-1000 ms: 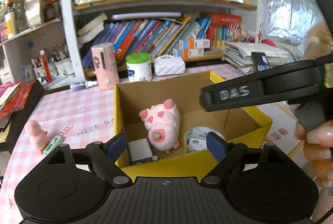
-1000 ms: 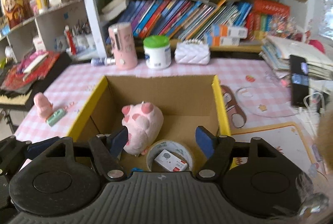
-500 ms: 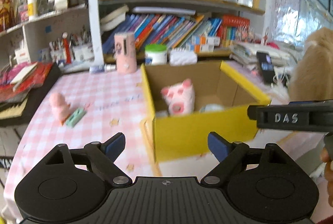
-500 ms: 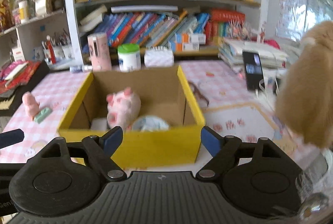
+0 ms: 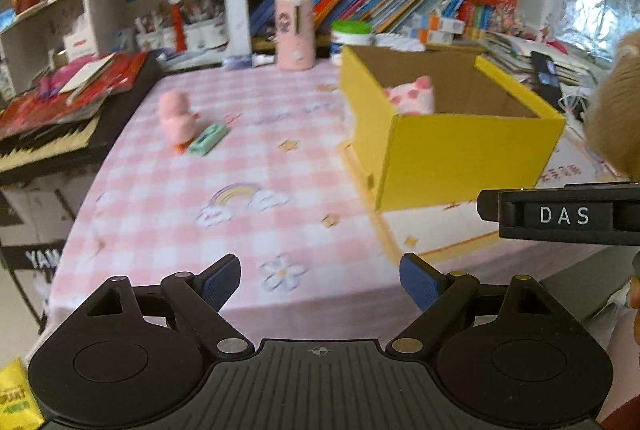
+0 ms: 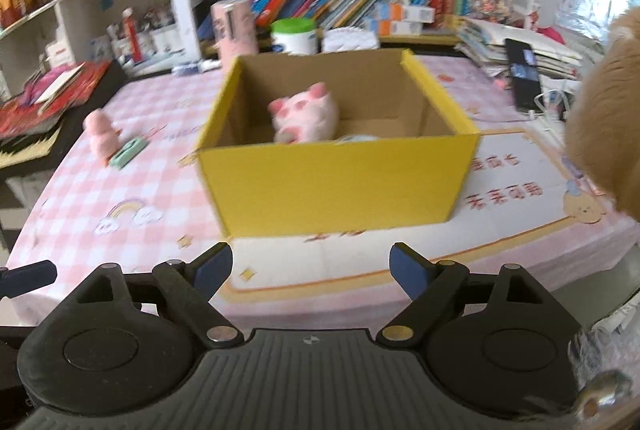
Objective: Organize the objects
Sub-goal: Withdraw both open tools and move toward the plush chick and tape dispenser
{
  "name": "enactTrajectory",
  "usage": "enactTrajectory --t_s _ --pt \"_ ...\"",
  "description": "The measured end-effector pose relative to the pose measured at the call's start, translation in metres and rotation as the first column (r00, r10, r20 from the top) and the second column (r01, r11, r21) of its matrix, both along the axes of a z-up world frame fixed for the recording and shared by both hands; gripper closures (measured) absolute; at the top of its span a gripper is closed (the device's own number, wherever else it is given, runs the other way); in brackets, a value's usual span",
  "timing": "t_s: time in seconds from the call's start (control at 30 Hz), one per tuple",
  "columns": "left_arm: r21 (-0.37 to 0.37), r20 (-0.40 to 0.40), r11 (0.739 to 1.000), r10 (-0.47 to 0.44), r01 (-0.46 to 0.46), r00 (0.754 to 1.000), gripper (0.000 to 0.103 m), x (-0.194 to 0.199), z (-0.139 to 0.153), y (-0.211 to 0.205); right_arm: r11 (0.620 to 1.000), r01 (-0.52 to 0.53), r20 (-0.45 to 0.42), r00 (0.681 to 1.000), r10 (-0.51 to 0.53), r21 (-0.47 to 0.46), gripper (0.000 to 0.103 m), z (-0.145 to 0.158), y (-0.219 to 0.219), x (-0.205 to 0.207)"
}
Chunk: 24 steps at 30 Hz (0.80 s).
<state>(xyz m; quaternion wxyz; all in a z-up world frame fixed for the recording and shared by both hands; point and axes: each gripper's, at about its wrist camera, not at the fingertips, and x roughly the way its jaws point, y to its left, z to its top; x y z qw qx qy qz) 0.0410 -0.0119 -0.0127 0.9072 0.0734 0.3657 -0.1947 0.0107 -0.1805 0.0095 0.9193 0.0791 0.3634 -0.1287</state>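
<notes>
A yellow cardboard box (image 6: 336,186) stands on the pink checked table (image 6: 132,186); it also shows in the left wrist view (image 5: 472,158). A pink spotted plush pig (image 6: 306,114) lies inside it, seen too from the left (image 5: 412,96). A pink duck figure (image 5: 176,120) and a green eraser-like block (image 5: 208,139) lie on the table left of the box, also in the right wrist view (image 6: 100,128) (image 6: 128,151). My left gripper (image 5: 320,280) is open and empty at the table's near edge. My right gripper (image 6: 311,268) is open and empty in front of the box.
A pink cylinder (image 6: 234,26), a green-lidded white jar (image 6: 296,35) and a white quilted purse (image 6: 350,39) stand behind the box under bookshelves. A phone (image 6: 522,74) lies on papers at right. A tan furry shape (image 6: 604,102) fills the right edge.
Both grippers have pulled back from above the box to the table's near edge. The left one has also swung left, so the box now sits to its right.
</notes>
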Motion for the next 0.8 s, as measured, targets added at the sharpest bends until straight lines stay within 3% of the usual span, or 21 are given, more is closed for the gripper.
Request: enactTrajectory --t_s 0.57,0.8 --pt "-0.006 0.021 0.991 0.133 -0.133 0.991 0.014 -0.009 0.003 0.096 0.988 -0.152 0.008 0.988 0.152 -0.011 0.015 0.001 0.102 0.012" --pt "-0.011 0.014 0.985 0.170 -0.170 0.985 0.014 -0.004 0.003 0.116 0.980 -0.201 0.005 0.980 0.201 -0.013 0.015 0.002 0.129 0.019"
